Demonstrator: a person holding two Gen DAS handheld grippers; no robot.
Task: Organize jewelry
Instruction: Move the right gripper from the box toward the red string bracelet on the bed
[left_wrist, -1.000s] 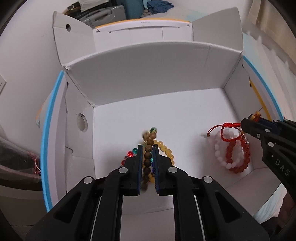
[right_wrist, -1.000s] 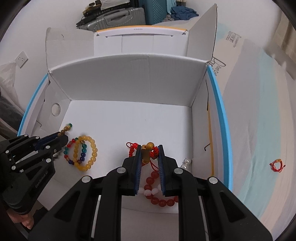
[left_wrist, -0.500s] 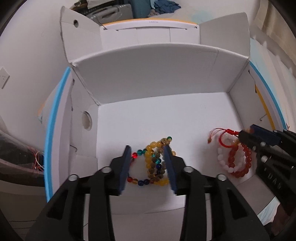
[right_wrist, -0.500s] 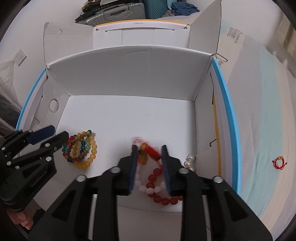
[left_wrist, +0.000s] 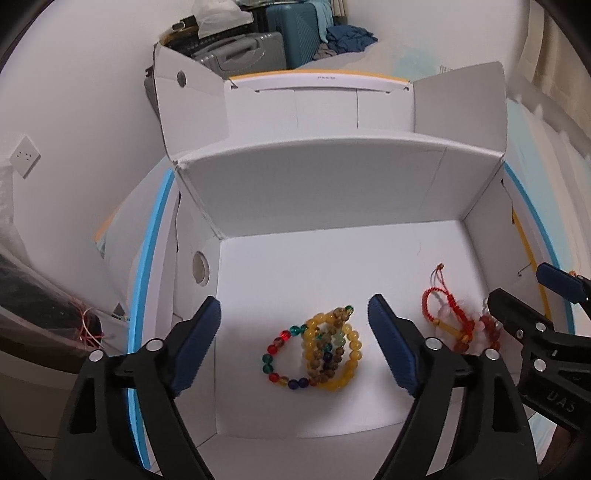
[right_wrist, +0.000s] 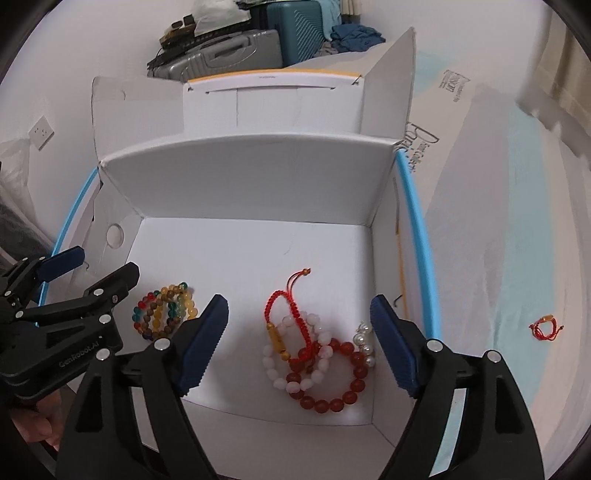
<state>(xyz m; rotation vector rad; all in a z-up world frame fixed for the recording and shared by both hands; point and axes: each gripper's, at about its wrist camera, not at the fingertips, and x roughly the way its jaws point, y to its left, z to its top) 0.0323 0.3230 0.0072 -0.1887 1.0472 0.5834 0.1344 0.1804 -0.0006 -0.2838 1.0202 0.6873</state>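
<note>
— Fingers on both grippers?
— Opening wide, gripping nothing; amber and multicoloured bead bracelets and red cord bracelet with red and white beads lie in the white cardboard box.
— Next?
— Probably fetching the small red string bracelet outside on the bed.

From my station both wrist views look steeply down into the white box, close above its near edge. My left camera sits over the box's left half, the right camera over its right half. They share the box floor and back wall (each also catches the other gripper at its frame edge).
</note>
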